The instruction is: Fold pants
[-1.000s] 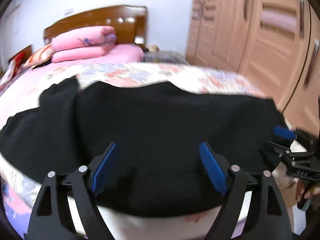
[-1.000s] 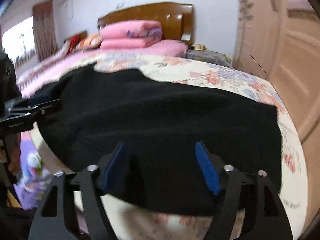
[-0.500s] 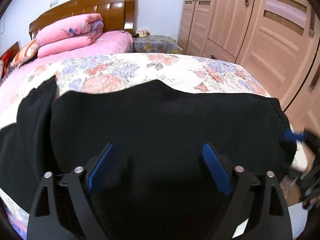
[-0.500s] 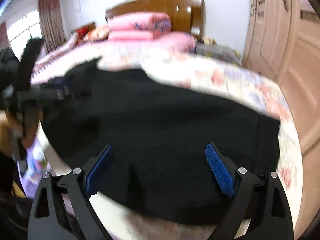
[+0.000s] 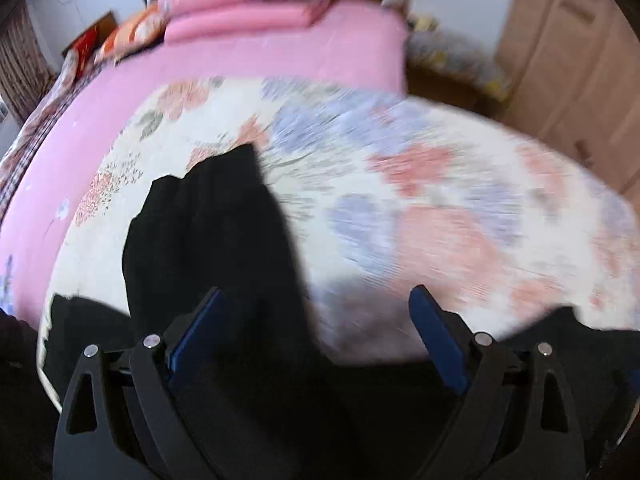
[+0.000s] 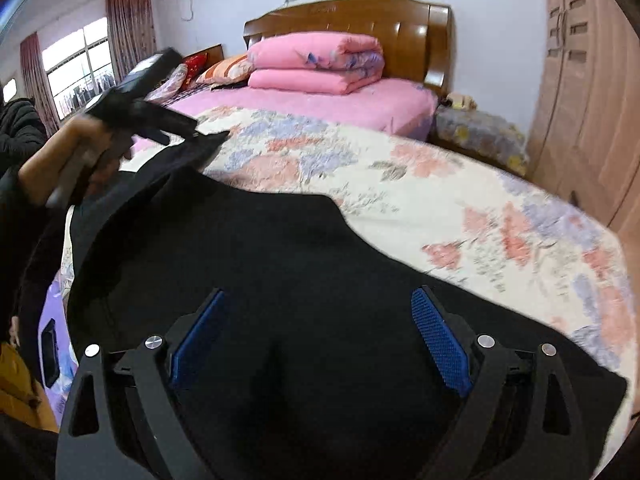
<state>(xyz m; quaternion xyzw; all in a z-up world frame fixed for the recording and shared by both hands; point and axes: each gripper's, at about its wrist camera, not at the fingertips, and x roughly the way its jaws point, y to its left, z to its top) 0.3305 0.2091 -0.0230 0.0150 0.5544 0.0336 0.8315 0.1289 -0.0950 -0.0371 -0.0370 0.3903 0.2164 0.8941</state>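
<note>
Directly beneath the right gripper [image 6: 316,340], black cloth of the pants [image 6: 280,272] fills the space between its two blue pads; the jaws stand wide apart and grip nothing. The garment lies spread flat on the floral bedspread [image 6: 480,208], at the near edge of the bed, with its long axis running left to right across both wrist views. Its right end stops at a squared edge just past the right gripper.

At the left end of the garment, the left gripper [image 6: 200,136] is raised above the bed in the person's hand [image 6: 84,152], its tips toward the bed. A band of black cloth appears to rise from the garment toward it; whether the tips touch that cloth cannot be told.

From the left wrist view, the left gripper [image 5: 316,336] also shows its jaws spread wide. One fold of black cloth [image 5: 208,232] runs away from it up the bed, passing close beside the left pad [image 5: 196,336]; the picture is blurred, and no cloth can be seen pinched.

Judgement: each gripper stands at its own end of the long axis. The right is nearer the cloth and need only descend and close. A crosswise fold would carry one end toward the other.

Beyond the pants lie the pink sheet [image 6: 320,100], folded pink quilts [image 6: 316,60] and the wooden headboard [image 6: 348,16].
</note>
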